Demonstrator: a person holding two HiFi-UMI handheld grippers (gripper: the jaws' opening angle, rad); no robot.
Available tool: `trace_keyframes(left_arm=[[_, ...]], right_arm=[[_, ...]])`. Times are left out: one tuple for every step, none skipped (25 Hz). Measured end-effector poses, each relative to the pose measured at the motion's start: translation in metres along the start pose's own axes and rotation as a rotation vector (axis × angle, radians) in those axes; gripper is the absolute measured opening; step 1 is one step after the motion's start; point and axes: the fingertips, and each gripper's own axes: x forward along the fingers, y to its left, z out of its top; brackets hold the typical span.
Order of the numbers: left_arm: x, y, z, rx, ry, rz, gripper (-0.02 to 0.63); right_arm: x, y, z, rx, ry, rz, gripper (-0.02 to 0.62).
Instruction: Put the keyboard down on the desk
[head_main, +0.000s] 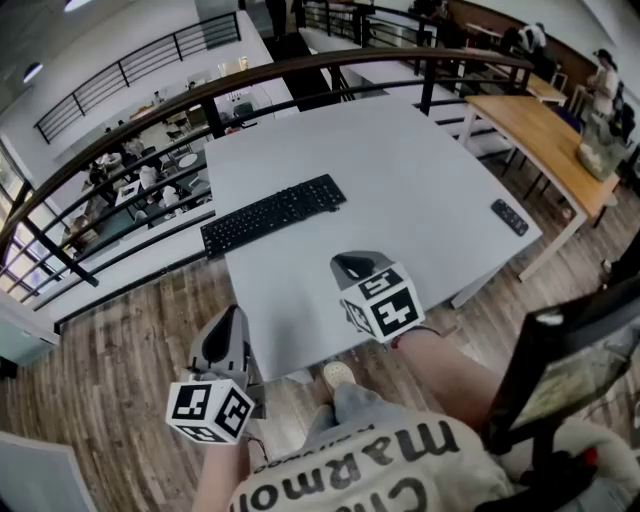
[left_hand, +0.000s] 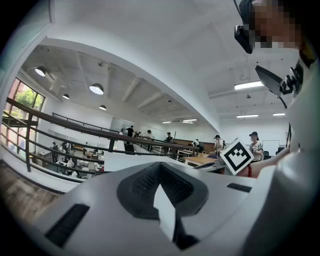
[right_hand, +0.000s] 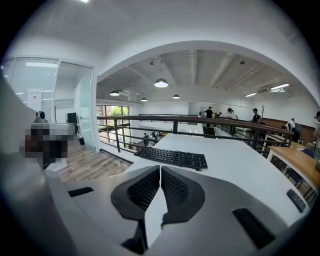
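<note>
A black keyboard (head_main: 272, 214) lies flat on the white desk (head_main: 400, 170), near its left edge; the right gripper view shows this keyboard (right_hand: 172, 157) ahead of the jaws and apart from them. My right gripper (head_main: 346, 263) hangs over the desk's near edge, shut, with nothing between its pads (right_hand: 160, 187). My left gripper (head_main: 233, 315) is off the desk's near left corner over the wooden floor, well short of the keyboard. It is shut and empty (left_hand: 160, 185). It looks level across the room, and the right gripper's marker cube (left_hand: 236, 156) shows at its right.
A small black remote (head_main: 509, 217) lies near the desk's right edge. A dark railing (head_main: 250, 80) curves behind the desk above a lower floor. A wooden table (head_main: 545, 140) stands to the right. My shoe (head_main: 337, 375) is under the desk's near edge.
</note>
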Motion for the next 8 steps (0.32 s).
trace_keyframes(left_arm=[[0.000,-0.001,0.000,0.001,0.000,-0.002,0.002],[-0.001,-0.002,-0.001,0.002,0.001,-0.004,0.002],[-0.002,-0.003,-0.002,0.004,0.002,-0.006,0.002],[-0.004,-0.003,-0.002,0.005,0.003,-0.005,0.002],[-0.005,-0.003,-0.003,0.004,0.003,-0.004,0.002],[-0.007,-0.004,-0.004,0.004,0.001,-0.003,0.002],[-0.009,-0.004,-0.004,0.003,-0.001,-0.001,0.002],[-0.011,-0.004,-0.004,0.002,-0.004,0.001,0.002]], right_arm=[[-0.002,0.000,0.000,0.000,-0.001,-0.003,0.040],[-0.003,0.000,-0.001,0.001,-0.002,-0.006,0.040],[-0.005,0.000,-0.001,0.002,-0.003,-0.007,0.040],[-0.006,0.001,-0.002,0.000,-0.002,-0.008,0.040],[-0.007,0.002,-0.003,-0.003,-0.001,-0.009,0.040],[-0.009,0.003,-0.003,-0.008,-0.001,-0.011,0.040],[-0.010,0.003,-0.004,-0.013,0.000,-0.013,0.040],[-0.012,0.004,-0.004,-0.018,0.000,-0.015,0.040]])
